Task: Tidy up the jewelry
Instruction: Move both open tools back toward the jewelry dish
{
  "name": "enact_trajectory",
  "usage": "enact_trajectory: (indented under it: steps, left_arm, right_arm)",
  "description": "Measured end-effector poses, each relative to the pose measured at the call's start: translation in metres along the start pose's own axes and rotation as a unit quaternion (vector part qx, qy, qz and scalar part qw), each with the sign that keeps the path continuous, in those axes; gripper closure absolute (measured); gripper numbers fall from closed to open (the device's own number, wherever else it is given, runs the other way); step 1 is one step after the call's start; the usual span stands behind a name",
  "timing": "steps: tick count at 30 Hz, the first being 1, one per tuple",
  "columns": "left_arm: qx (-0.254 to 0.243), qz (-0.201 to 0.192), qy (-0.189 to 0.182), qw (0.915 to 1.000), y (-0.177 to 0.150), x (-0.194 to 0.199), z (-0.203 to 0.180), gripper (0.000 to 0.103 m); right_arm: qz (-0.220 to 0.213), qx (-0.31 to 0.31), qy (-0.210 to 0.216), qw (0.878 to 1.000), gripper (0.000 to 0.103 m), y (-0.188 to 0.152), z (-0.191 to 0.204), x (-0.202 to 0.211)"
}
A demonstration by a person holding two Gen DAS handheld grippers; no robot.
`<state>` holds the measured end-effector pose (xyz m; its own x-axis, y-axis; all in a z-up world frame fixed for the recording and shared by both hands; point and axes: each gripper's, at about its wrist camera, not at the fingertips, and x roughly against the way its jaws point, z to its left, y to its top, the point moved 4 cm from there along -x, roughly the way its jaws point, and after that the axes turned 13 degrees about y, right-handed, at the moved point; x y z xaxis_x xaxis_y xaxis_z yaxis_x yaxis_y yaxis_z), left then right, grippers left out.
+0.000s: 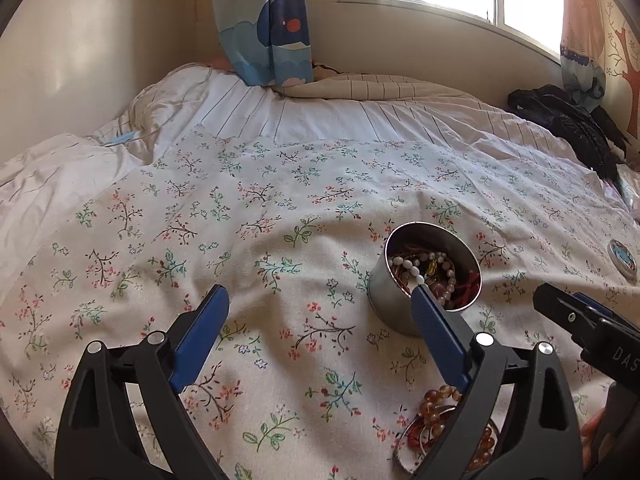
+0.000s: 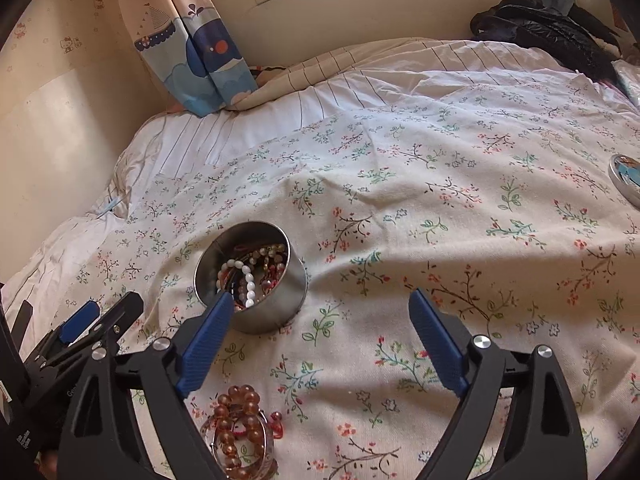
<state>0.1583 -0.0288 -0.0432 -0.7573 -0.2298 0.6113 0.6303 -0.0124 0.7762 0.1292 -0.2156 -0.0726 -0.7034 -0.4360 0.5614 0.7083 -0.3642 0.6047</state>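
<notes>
Centrally, a round metal tin (image 2: 256, 280) already holding beaded jewelry rests on the floral bedspread (image 2: 400, 240). At six o'clock, amber bracelets (image 2: 240, 428) lie loose, seemingly awaiting sorting. Both the left gripper (image 1: 320, 300) and right gripper (image 2: 320, 300) hover wide, empty.

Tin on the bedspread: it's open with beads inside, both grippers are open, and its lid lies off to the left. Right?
One thing is wrong: the lid lies to the right of the tin, as the right wrist view shows. The rest holds: tin open with beads inside, left gripper and right gripper open.
</notes>
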Motion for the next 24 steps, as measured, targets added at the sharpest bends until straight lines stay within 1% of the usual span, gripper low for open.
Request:
enact_trajectory:
  steps: [4,9,14,19,24]
  left_arm:
    - [-0.014,0.005,-0.004,0.9999,-0.012,0.01,0.006,0.014]
    - [-0.025,0.02,-0.017,0.9993,-0.028,0.018,0.009,0.013]
    - [-0.018,0.039,-0.02,0.9989,-0.039,0.018,0.018,0.013]
    - [-0.009,0.057,-0.019,0.9982,-0.047,0.016,0.027,0.013]
    - [-0.015,0.06,-0.013,0.998,-0.05,0.014,0.027,0.013]
  right_arm:
    - [0.007,0.006,-0.002,1.0,0.013,-0.012,0.006,0.009]
    - [0.021,0.017,-0.009,1.0,0.01,-0.031,0.015,0.02]
    - [0.033,0.021,-0.028,0.999,0.008,-0.043,0.012,0.028]
    - [0.06,0.02,-0.045,0.997,0.008,-0.049,0.006,0.016]
    - [0.077,0.052,-0.055,0.994,0.008,-0.053,0.015,0.002]
